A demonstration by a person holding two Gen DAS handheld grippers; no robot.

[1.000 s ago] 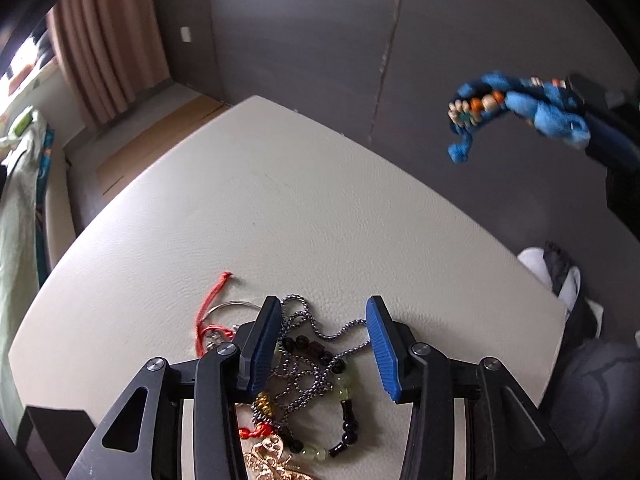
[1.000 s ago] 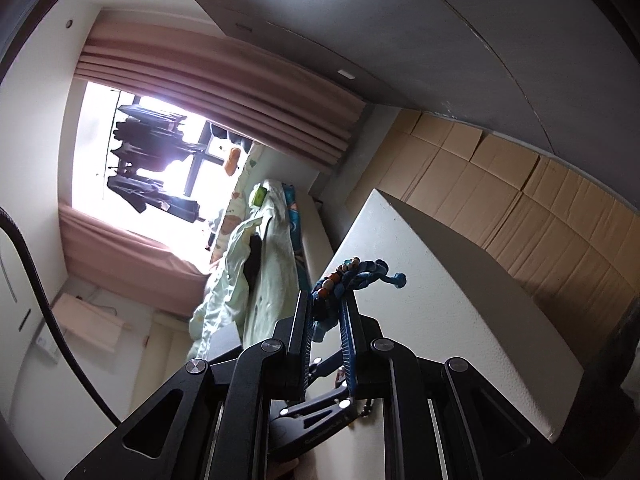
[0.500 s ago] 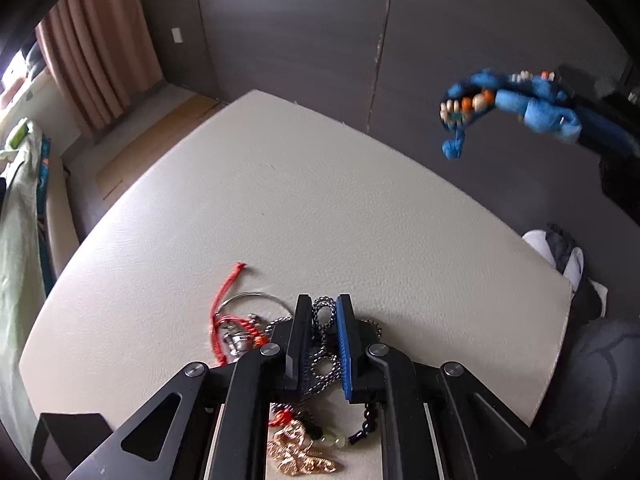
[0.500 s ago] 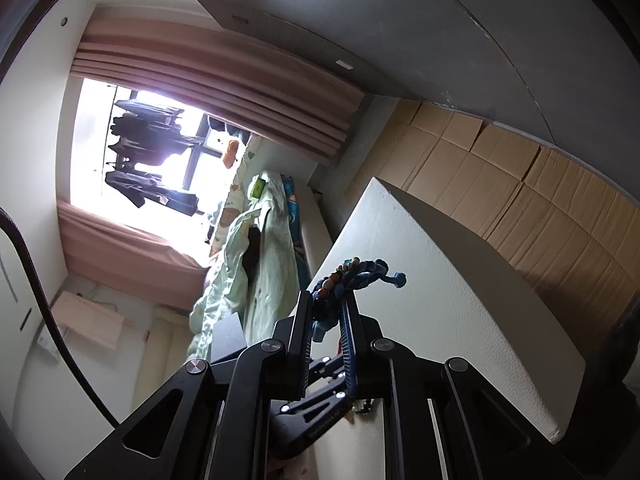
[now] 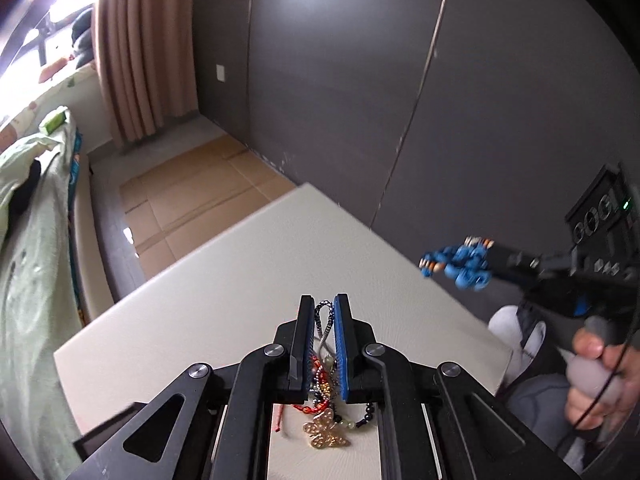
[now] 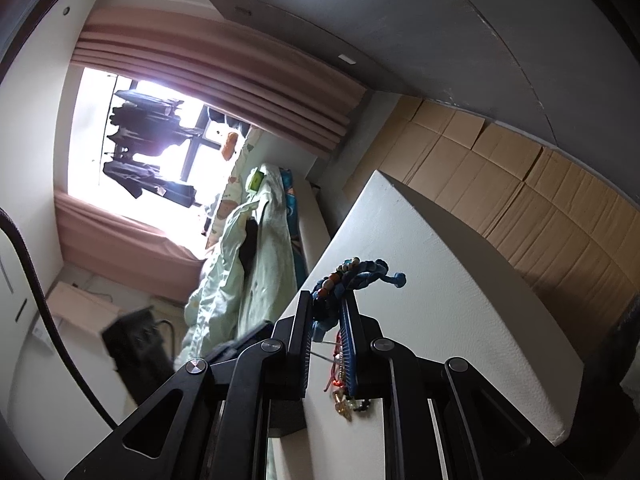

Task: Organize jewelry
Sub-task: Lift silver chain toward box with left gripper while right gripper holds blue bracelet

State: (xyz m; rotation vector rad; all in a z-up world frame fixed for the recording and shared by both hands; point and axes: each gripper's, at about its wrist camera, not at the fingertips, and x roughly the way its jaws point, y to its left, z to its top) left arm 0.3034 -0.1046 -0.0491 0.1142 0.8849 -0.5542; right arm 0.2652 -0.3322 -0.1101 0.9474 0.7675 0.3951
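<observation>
Above table [image 5: 224,280], left tongs [image 5: 324,312] angled down, clamping chain [image 5: 325,316].

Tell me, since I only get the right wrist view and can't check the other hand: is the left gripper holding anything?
Observer: Yes. The left gripper has just been closing its jaws, and they now pinch a silver bead chain.
Operator: Only the chain?
Observer: No, a red cord and dark beads trail from the same tangle.
Operator: Anything underneath?
Observer: A gold butterfly charm; I cannot tell whether it hangs or lies on the table.
</observation>
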